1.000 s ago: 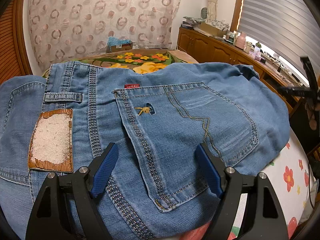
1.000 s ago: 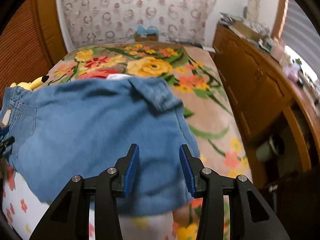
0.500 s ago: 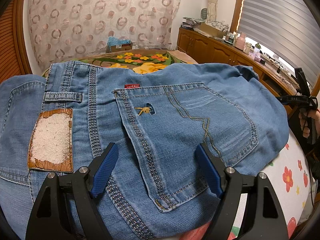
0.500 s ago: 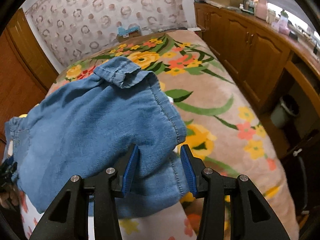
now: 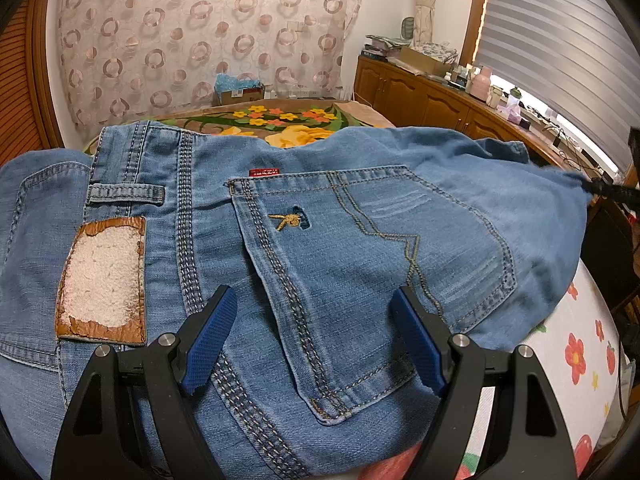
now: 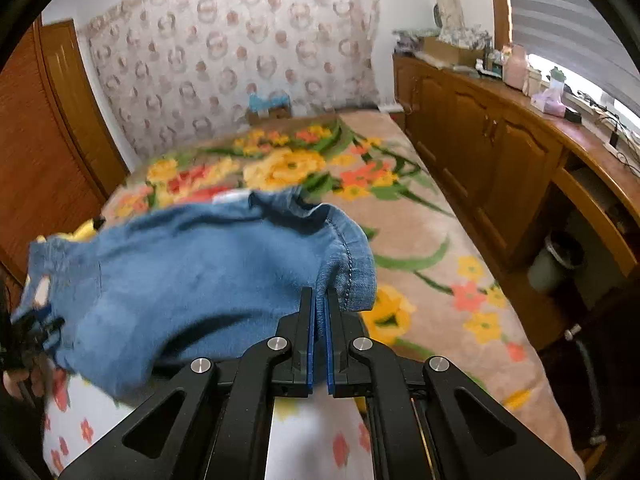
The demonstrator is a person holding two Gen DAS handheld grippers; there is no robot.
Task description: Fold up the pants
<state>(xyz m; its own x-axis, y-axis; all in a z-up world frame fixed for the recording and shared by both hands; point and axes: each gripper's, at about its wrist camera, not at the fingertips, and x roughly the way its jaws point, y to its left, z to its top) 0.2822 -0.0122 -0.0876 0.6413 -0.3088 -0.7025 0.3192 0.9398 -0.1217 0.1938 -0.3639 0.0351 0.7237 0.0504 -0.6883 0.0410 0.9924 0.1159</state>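
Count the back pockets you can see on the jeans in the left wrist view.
2. One full back pocket with gold stitching lies between the left tool's fingers; a second back pocket is only partly visible at the left edge. Others may be hidden underneath.

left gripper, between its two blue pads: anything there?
In the left wrist view, the left gripper is open. Between its pads lies the jeans' back pocket with double-stitched seams; the pads do not press on it.
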